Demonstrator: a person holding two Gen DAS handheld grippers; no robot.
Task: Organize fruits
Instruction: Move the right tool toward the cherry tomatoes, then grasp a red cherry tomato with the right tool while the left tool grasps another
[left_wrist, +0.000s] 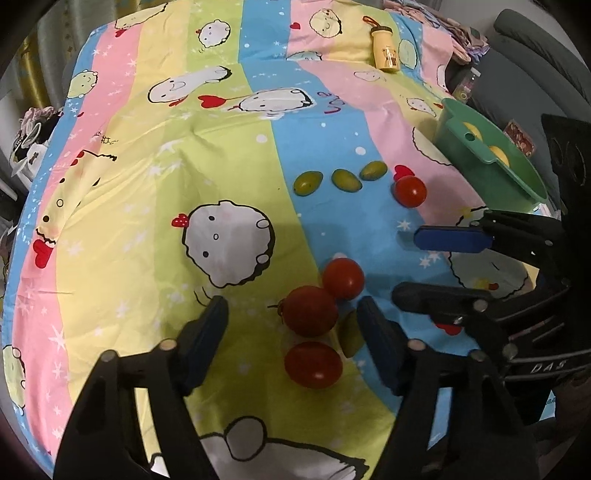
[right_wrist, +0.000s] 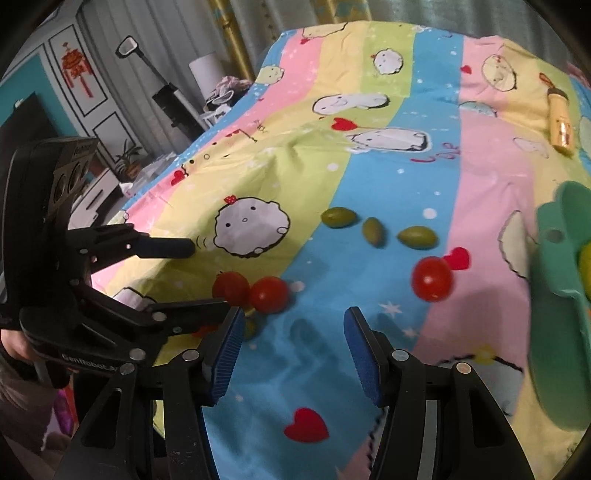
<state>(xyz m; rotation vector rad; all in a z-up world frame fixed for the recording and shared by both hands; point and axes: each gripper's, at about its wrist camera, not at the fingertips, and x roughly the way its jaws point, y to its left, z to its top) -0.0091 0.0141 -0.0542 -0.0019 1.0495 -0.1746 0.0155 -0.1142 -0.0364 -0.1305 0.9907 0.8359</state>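
Note:
Three red cherry tomatoes cluster on the striped cartoon cloth; the middle tomato (left_wrist: 310, 312) lies between the fingers of my left gripper (left_wrist: 293, 321), which is open with neither pad touching it. Another tomato (left_wrist: 343, 278) sits just beyond it and a third (left_wrist: 313, 363) nearer the camera. A green olive (left_wrist: 351, 332) is half hidden by the right-hand finger. A lone tomato (left_wrist: 410, 191) and three olives (left_wrist: 345, 180) lie farther off. My right gripper (right_wrist: 295, 347) hovers open and empty over the blue stripe, right of the left gripper (right_wrist: 184, 277).
A green plastic bowl (left_wrist: 476, 166) holding yellow fruit (left_wrist: 498, 153) stands at the right edge of the cloth, close to the right gripper (left_wrist: 443, 267). A yellow bottle (left_wrist: 384, 51) lies at the far side. Room furniture shows past the cloth's left edge.

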